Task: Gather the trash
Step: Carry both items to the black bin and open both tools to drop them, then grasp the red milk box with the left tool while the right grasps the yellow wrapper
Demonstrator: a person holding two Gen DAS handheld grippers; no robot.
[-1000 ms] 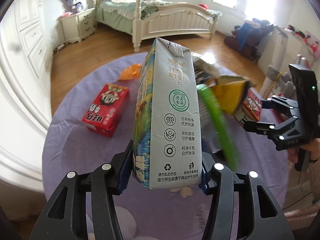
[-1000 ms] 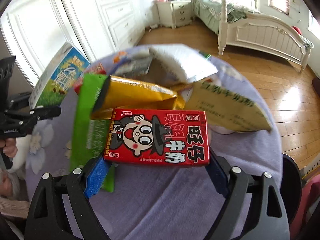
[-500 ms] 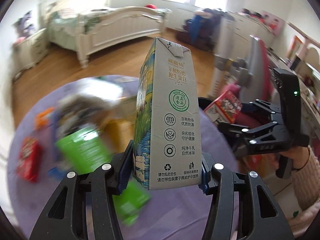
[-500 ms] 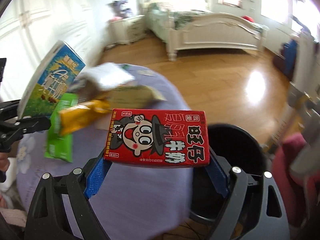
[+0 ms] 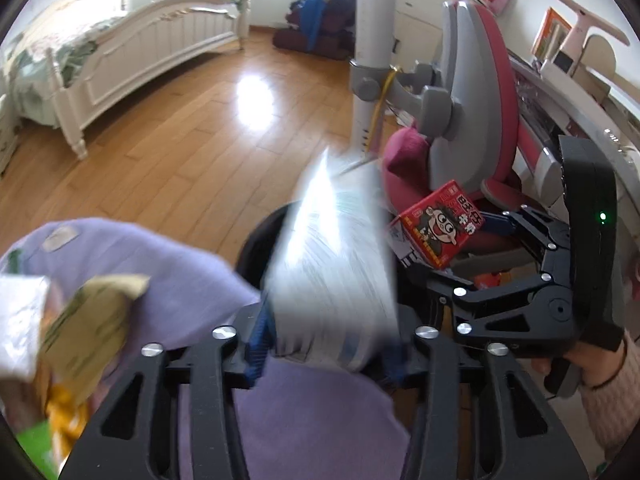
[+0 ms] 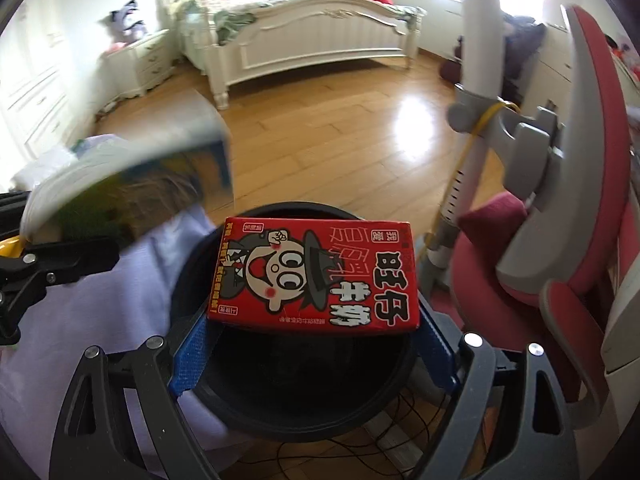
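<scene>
Red carton (image 6: pixel 316 276) clamped between right fingers (image 6: pixel 188 360) above bin (image 6: pixel 280 412).

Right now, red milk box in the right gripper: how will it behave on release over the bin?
The red milk box looks stiff: flat faces, crisp edges, no denting between the right gripper pads. Probably light, likely an emptied carton. Held flat above the black bin, it should drop without rolling, though it may tumble.
</scene>
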